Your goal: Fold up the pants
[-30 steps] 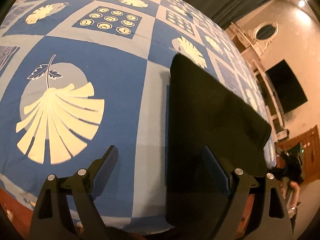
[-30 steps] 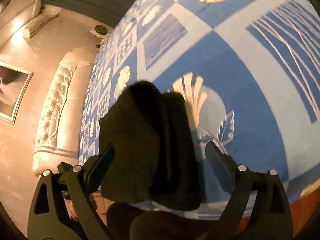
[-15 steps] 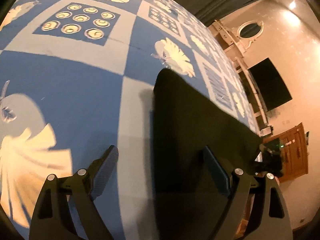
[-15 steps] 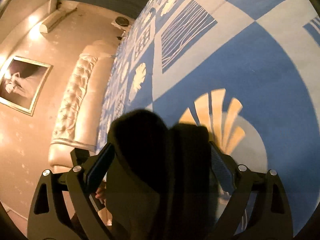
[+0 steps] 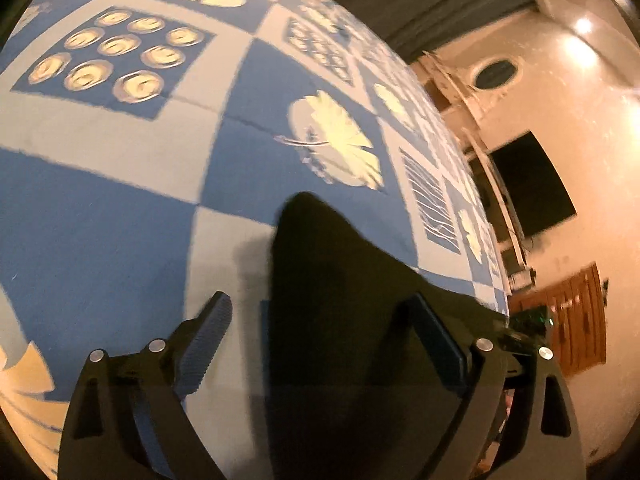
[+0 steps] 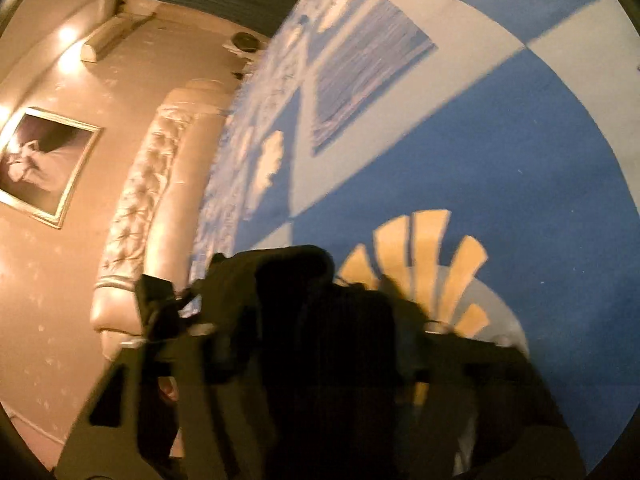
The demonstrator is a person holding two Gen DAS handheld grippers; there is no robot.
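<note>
The dark pants [image 5: 344, 280] lie on the blue patterned bedspread [image 5: 120, 216]. My left gripper [image 5: 320, 344] is open, its fingers [image 5: 208, 336] spread either side of the pants' near part. In the right wrist view the pants [image 6: 304, 320] bunch up dark and blurred between the fingers of my right gripper [image 6: 312, 340]. The jaws look narrowed around the cloth, but blur hides the pads.
The bedspread [image 6: 500, 140] fills most of both views. A tufted headboard [image 6: 136, 216] and a framed picture [image 6: 36, 164] are at the left in the right wrist view. A dark screen [image 5: 528, 184] and wooden door [image 5: 576, 320] are beyond the bed's right edge.
Both grippers moved forward over the pants. The right gripper's fingers came closer together around the bunched cloth. The left gripper stayed open.
</note>
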